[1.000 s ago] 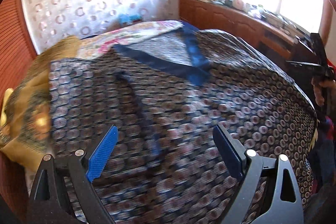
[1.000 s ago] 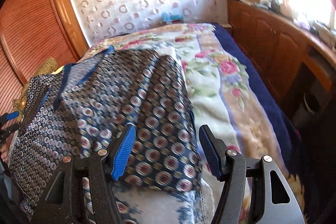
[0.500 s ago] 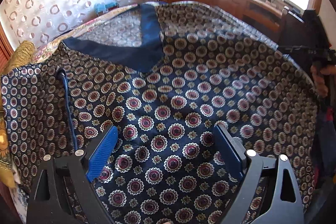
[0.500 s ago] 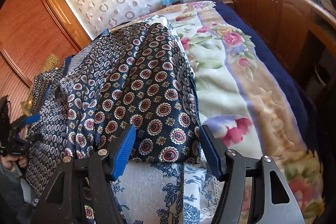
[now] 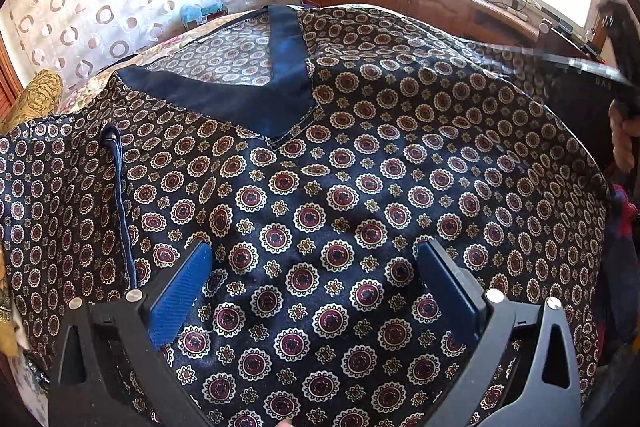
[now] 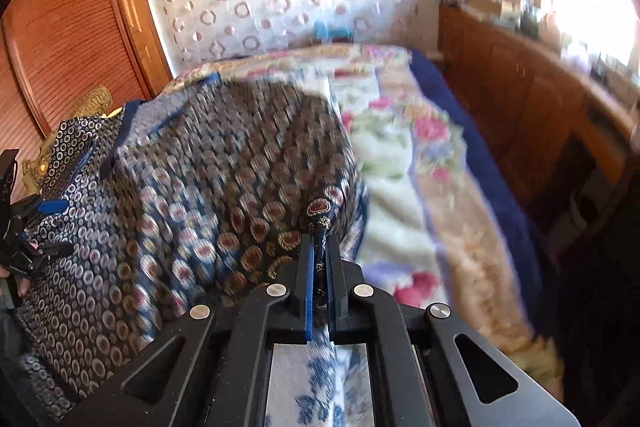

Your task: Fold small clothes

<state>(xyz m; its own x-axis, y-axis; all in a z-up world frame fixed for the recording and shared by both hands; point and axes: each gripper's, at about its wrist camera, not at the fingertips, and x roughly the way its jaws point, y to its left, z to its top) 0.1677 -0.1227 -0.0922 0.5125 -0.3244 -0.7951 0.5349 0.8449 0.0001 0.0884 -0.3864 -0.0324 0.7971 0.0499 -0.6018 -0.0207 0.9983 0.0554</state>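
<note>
R tongs [image 6: 319, 259] pinch shirt [image 5: 320, 195] hem; L tongs [image 5: 312, 267] opening, angled down.

Patterned top [image 5: 340, 187]: dark navy satin, maroon-and-cream medallions all over, plain blue V-neck band [image 5: 280, 99]. Spread face-up across the bed, neckline away from me, paler reverse showing inside the neck opening. One edge of it is pinched up into a ridge [image 6: 320, 227].

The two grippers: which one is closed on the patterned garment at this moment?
The right gripper: its pads pinch the garment edge. The left gripper is opening, nothing pinched.
</note>
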